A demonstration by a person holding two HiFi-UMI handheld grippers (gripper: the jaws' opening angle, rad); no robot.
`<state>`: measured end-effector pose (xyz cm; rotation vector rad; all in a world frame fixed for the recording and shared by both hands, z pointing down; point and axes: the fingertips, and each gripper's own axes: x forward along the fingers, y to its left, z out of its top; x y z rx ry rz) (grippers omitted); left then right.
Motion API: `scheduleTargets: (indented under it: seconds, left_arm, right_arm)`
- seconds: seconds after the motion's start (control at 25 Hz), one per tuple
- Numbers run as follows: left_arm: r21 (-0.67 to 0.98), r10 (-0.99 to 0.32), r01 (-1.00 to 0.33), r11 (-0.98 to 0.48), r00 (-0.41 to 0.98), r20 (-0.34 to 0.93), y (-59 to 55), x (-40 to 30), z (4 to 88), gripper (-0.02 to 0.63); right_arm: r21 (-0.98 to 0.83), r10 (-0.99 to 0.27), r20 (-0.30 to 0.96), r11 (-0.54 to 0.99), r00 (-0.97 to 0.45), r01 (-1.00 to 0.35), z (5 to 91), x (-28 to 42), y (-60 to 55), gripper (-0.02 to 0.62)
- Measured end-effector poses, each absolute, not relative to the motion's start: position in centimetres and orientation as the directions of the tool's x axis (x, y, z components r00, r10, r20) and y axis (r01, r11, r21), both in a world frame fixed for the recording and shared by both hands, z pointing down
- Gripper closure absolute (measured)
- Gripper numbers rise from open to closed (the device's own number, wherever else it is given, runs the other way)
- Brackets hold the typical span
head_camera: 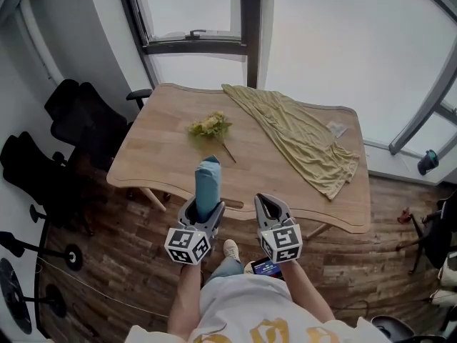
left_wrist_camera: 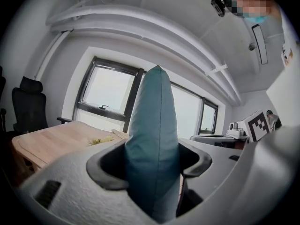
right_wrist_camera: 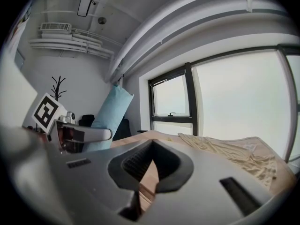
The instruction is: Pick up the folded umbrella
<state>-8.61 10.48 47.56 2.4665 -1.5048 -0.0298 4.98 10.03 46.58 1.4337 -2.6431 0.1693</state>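
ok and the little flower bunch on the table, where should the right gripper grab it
Probably by the thin bare stem of the flower bunch, bringing the right gripper straight down with its jaws across it. The stem lies flat on the table, trailing toward you, clear of the cloth; the blossoms look easy to crush.

No lettering is legible; the yellow print [head_camera: 265, 331] on the person's shirt [head_camera: 243, 302] is cut off.
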Motion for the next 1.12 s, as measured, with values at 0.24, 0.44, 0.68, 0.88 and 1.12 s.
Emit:
scheduleTargets:
  seconds: [0.24,0.44,0.68,0.88,1.12]
  left_arm:
    - [0.224,-0.880,-0.869,-0.441,0.468,0.081,10.5,-8.5,46.7,0.296]
    - [0.234,-0.887,-0.873,-0.428,0.456,0.077,10.4,-8.9,46.9,0.296]
    - [0.245,-0.887,-0.871,-0.426,0.455,0.075,10.0,-8.6,46.9,0.296]
    - [0.249,-0.885,-0.867,-0.431,0.461,0.073,9.8,-8.1,46.9,0.296]
    - [0.250,-0.882,-0.865,-0.436,0.466,0.074,9.8,-7.6,47.0,0.296]
  right_arm:
    - [-0.027,-0.826,0.174,0.541,-0.536,-0.841,46.8,5.1,9.8,0.584]
    - [-0.008,-0.826,0.176,0.543,-0.536,-0.839,46.7,5.2,9.6,0.584]
    - [-0.006,-0.829,0.187,0.536,-0.527,-0.844,46.9,5.9,9.2,0.584]
    - [0.005,-0.830,0.202,0.531,-0.519,-0.847,47.2,6.4,9.1,0.584]
    - [0.004,-0.834,0.199,0.525,-0.514,-0.851,47.3,7.1,9.1,0.584]
